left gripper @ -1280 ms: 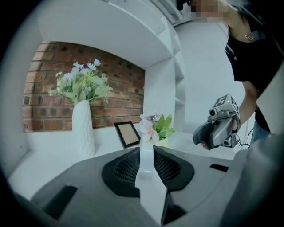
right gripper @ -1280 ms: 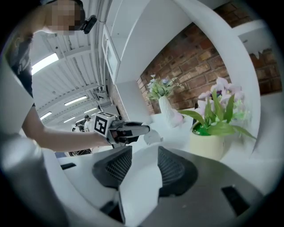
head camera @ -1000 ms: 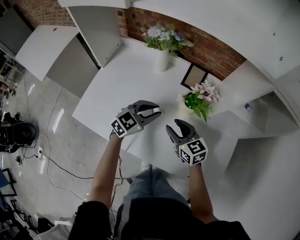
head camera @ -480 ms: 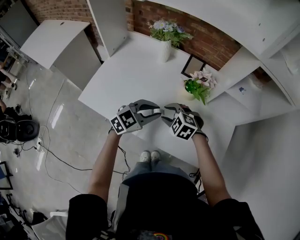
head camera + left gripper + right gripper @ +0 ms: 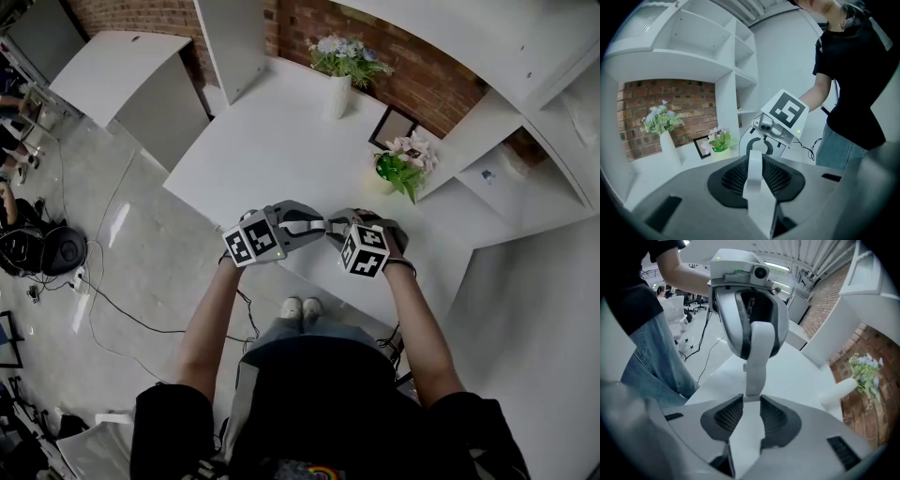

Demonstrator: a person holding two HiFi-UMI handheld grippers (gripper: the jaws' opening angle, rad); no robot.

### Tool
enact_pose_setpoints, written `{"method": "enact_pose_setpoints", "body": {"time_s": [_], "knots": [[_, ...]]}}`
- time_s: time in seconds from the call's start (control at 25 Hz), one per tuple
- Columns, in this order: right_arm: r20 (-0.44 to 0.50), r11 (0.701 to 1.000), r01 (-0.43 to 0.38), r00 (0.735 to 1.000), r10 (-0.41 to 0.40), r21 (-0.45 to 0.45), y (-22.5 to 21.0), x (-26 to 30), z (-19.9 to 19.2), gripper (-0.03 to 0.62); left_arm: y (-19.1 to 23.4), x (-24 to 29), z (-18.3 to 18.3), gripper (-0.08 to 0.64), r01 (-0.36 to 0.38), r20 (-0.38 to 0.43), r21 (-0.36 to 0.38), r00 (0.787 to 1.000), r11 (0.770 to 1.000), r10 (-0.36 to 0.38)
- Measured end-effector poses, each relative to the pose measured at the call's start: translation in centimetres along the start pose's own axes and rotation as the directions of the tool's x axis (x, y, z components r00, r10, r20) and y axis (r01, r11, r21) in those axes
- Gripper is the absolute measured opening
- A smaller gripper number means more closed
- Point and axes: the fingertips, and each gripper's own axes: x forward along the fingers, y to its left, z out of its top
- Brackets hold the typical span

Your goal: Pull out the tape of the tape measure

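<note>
My left gripper (image 5: pixel 317 223) is shut on a white tape measure (image 5: pixel 754 180), gripped edge-on between its pads over the table's near edge. In the right gripper view the tape measure (image 5: pixel 757 350) hangs from the left gripper (image 5: pixel 749 310), narrow end down. My right gripper (image 5: pixel 335 228) has met it tip to tip, pointing steeply down. Its jaws have just been closing. That narrow end sits right at the pad tips of the right gripper (image 5: pixel 749 401), and I see no firm press on it. From the left gripper view, the right gripper (image 5: pixel 761 140) faces me closely.
The white table (image 5: pixel 262 141) carries a vase of flowers (image 5: pixel 337 94), a picture frame (image 5: pixel 392 127) and a potted plant (image 5: pixel 401 169) along the brick wall. White shelving stands at the right. Cables (image 5: pixel 112 309) lie on the floor at the left.
The right gripper swung left and rolled over until its tips met the left gripper's tips, and its jaws narrowed. The left gripper, still holding the tape measure, shifted slightly right.
</note>
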Motion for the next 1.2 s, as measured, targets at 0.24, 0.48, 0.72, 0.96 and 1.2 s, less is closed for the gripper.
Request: {"method": "enact_pose_setpoints", "body": {"time_s": [0.24, 0.48, 0.72, 0.96, 1.2], "knots": [[-0.045, 0.999, 0.004, 0.999, -0.002, 0.042, -0.1, -0.4, -1.8, 0.106, -0.1, -1.4, -1.0, 0.087, 0.008, 0.0, -0.034, 1.0, 0.999, -0.008], [-0.098, 0.998, 0.0, 0.995, 0.006, 0.06, 0.5, -0.9, -3.4, 0.104, -0.7, -2.2, -1.9, 0.086, 0.033, -0.021, -0.045, 0.999, 0.998, -0.034], [-0.129, 0.993, 0.007, 0.992, 0.009, 0.121, 0.5, -2.0, -6.1, 0.104, -0.8, -3.8, -3.1, 0.086, 0.05, -0.046, -0.071, 0.998, 0.996, -0.053], [-0.146, 0.988, 0.014, 0.989, 0.009, 0.151, 0.3, -2.6, -7.9, 0.104, -0.5, -5.2, -4.2, 0.086, 0.046, -0.071, -0.09, 0.996, 0.995, -0.053], [-0.179, 0.987, 0.015, 0.984, 0.014, 0.161, 0.4, -3.0, -9.6, 0.104, -0.4, -6.0, -5.1, 0.087, 0.029, -0.103, -0.093, 0.994, 0.995, -0.039]]}}
